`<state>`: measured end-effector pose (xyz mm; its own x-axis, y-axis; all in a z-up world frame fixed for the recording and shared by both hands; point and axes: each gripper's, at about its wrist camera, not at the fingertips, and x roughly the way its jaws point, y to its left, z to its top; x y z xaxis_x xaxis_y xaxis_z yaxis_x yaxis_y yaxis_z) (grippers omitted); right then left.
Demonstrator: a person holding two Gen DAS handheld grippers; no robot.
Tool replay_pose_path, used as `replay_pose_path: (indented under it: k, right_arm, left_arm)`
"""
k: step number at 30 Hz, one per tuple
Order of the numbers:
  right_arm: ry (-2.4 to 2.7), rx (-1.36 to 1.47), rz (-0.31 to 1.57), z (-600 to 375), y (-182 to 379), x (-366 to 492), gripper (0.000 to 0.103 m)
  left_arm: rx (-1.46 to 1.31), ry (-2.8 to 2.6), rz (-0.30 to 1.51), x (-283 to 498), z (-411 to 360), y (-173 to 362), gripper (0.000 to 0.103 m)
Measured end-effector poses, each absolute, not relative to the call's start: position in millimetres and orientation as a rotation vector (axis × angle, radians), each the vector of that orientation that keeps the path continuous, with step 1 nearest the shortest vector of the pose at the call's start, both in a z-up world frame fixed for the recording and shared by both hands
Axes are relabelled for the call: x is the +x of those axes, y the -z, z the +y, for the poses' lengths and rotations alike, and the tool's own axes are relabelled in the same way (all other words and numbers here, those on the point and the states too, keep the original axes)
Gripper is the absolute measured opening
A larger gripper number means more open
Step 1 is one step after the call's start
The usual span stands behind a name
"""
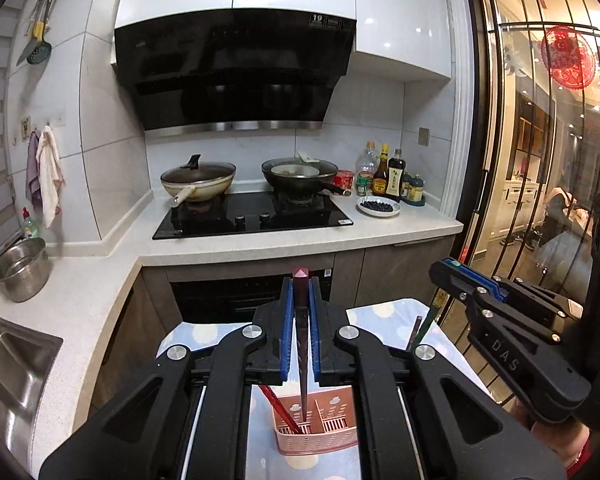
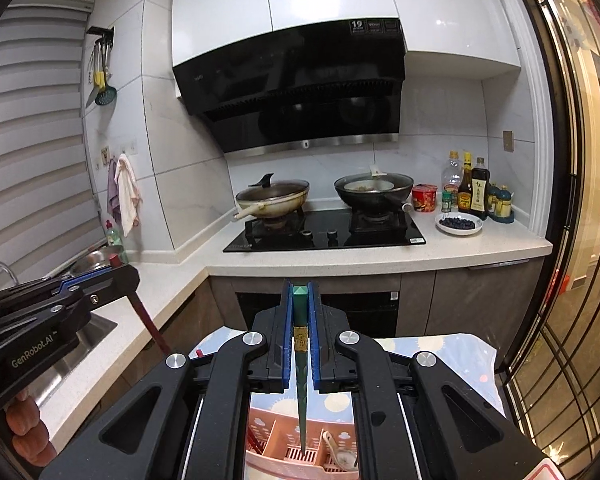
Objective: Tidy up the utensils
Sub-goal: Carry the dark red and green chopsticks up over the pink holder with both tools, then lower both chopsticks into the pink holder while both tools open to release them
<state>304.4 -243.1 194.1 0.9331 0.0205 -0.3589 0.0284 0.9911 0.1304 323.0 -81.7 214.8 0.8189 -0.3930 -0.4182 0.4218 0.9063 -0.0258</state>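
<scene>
Over a patterned cloth (image 1: 384,314), 2 grippers, both closed on chopsticks. Left gripper (image 1: 301,280): clamps 1 dark maroon chopstick (image 1: 302,340), tip at 6 o'clock above the pink utensil basket (image 1: 320,436). Right gripper (image 2: 300,292): clamps 1 green chopstick (image 2: 301,380), tip at 6 o'clock over the basket, white spoon (image 2: 342,454) inside at 5 o'clock.

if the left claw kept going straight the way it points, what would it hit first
Probably the dark oven door under the stove counter, straight beyond the left claw and the dark red chopstick it holds; depth is unclear.
</scene>
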Motion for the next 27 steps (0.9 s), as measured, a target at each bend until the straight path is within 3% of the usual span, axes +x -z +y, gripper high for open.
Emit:
replay_pose_path:
  k: [13,15,16,17,24,27]
  right_arm:
    - [0.005,0.096,0.5,-236,-141,334,0.008]
    - [0.015,0.091,0.496,-237,-140,331,0.03]
    - [0.016,0.093,0.487,-237,-140,329,0.037]
    - [0.018,0.095,0.478,-237,-140,326,0.043]
    - [0.02,0.087,0.477,-240,-133,303,0.043]
    - [0.016,0.087,0.482,-241,-129,292,0.043]
  left_arm:
    - [0.078,0.413,0.554,355,-88,-160,0.008]
    - [0.07,0.381,0.552,353,-85,-159,0.026]
    - [0.066,0.368,0.546,352,-84,-159,0.048]
    - [0.063,0.354,0.529,350,-83,-160,0.056]
    - [0.087,0.334,0.515,332,-76,-157,0.057]
    - [0.092,0.331,0.517,325,-73,-153,0.063]
